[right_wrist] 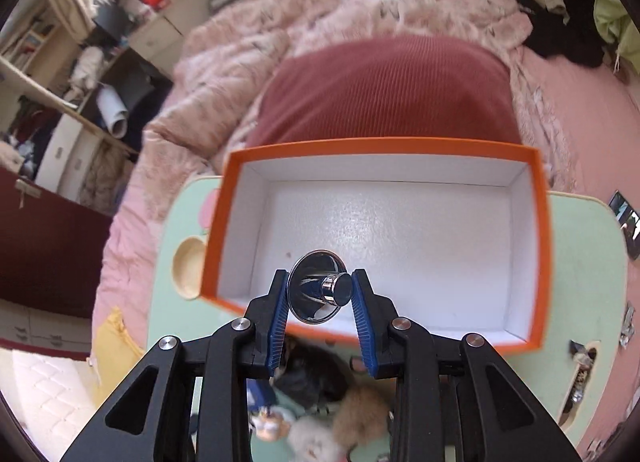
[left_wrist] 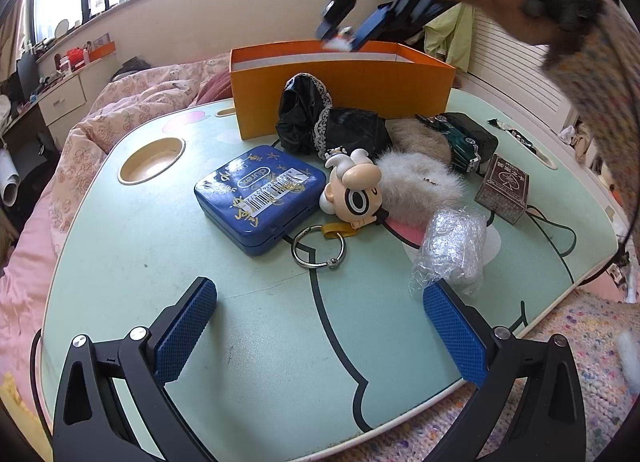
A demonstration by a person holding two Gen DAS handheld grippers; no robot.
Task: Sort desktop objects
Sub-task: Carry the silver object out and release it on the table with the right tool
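the pale green lap table [left_wrist: 132, 262] sits on a pink bed, its near half bare and its back half crowded. the orange box [right_wrist: 538, 222] stands at the far edge, white inside with nothing on its floor. in front of it lie black lace cloth [left_wrist: 308, 118], two fur puffs [left_wrist: 416, 182], a blue tin [left_wrist: 260, 198] reading "durex" with a barcode sticker, a brown card box [left_wrist: 502, 188] whose print is too small to read, a cartoon figure keyring [left_wrist: 356, 192], and crinkled clear wrap [left_wrist: 450, 254]. the right gripper [right_wrist: 320, 292] hangs over the box's near wall, clamped on a shiny metal funnel-shaped piece [right_wrist: 316, 288]. the left gripper [left_wrist: 320, 326] is spread wide and holds nothing, above bare table.
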